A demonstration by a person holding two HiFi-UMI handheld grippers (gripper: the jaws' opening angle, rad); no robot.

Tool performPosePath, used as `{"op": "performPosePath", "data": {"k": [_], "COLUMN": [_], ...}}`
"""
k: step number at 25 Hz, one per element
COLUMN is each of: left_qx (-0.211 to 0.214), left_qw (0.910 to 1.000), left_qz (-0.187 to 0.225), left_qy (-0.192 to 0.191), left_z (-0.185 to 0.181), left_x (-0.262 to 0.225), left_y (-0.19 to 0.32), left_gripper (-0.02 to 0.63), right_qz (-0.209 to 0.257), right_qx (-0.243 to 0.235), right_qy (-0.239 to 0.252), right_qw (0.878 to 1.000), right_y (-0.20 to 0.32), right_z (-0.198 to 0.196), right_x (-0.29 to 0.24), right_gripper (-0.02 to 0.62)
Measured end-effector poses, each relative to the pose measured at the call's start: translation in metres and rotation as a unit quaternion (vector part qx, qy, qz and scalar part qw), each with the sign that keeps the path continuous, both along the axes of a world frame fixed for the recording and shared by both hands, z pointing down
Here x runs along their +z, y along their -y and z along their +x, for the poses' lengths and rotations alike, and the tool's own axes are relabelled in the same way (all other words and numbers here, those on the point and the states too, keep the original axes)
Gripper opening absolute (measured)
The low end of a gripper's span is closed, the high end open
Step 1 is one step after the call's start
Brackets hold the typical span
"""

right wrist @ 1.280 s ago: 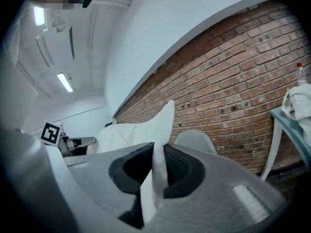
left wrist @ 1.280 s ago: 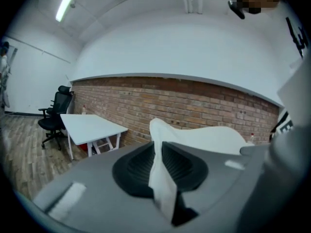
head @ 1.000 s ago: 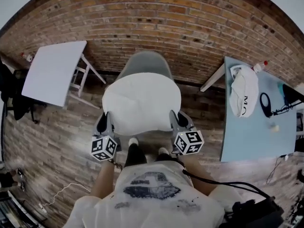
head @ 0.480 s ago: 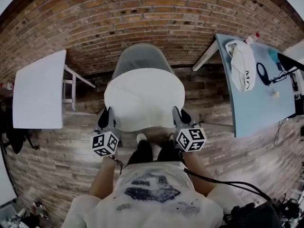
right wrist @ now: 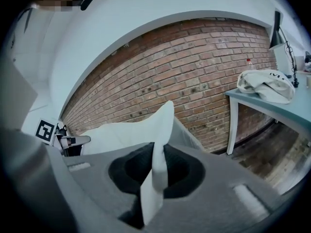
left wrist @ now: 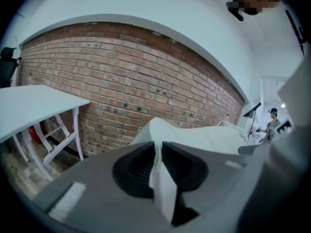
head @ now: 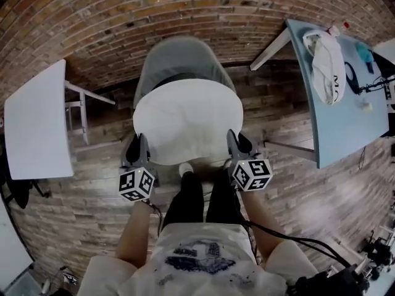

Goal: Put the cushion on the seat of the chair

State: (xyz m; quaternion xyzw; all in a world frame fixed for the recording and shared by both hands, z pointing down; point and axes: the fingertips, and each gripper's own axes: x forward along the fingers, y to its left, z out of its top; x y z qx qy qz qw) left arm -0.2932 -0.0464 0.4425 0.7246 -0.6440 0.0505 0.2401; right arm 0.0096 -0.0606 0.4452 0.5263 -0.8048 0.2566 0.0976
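A round white cushion (head: 187, 121) hangs flat over the seat of a grey shell chair (head: 179, 59), whose back rises behind it by the brick wall. My left gripper (head: 137, 148) is shut on the cushion's left edge and my right gripper (head: 234, 143) is shut on its right edge. In the left gripper view a white fold of the cushion (left wrist: 161, 171) is pinched between the jaws. The right gripper view shows the same, with the cushion (right wrist: 158, 166) standing up between the jaws. The seat under the cushion is hidden.
A white table (head: 34, 128) stands to the left. A pale blue table (head: 336, 116) stands at the right, with a white bag (head: 327, 57) and small items on it. The floor is wood plank. The person's legs are just in front of the chair.
Both grippers have come down and forward with the cushion, which now sits lower over the chair. The head view has tilted, so the chair's back shows more.
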Motion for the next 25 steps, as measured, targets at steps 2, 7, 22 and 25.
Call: {"op": "performPosePath", "data": {"k": [2, 7, 22, 25], "left_qx": [-0.002, 0.0, 0.002, 0.001], "left_qw": [1.0, 0.9995, 0.9957, 0.9944], "left_qz": [-0.009, -0.03, -0.087, -0.099], "left_qy": [0.003, 0.013, 0.031, 0.035], "left_z": [-0.001, 0.001, -0.003, -0.004], "left_x": [0.02, 0.071, 0.213, 0.241], "left_y": [0.004, 0.01, 0.031, 0.034], "left_gripper": [0.043, 0.043, 0.043, 0.043], "right_qz": [-0.007, -0.03, -0.101, -0.115], "right_qx": [-0.002, -0.007, -0.015, -0.018], "right_qy": [-0.003, -0.007, -0.011, -0.012], "right_qw": [1.0, 1.0, 0.995, 0.993], "right_y": [0.005, 0.014, 0.042, 0.045], "right_z": [0.001, 0.002, -0.002, -0.003], "right_x": [0.019, 0.073, 0.222, 0.25], "right_gripper": [0.046, 0.046, 0.046, 0.046]}}
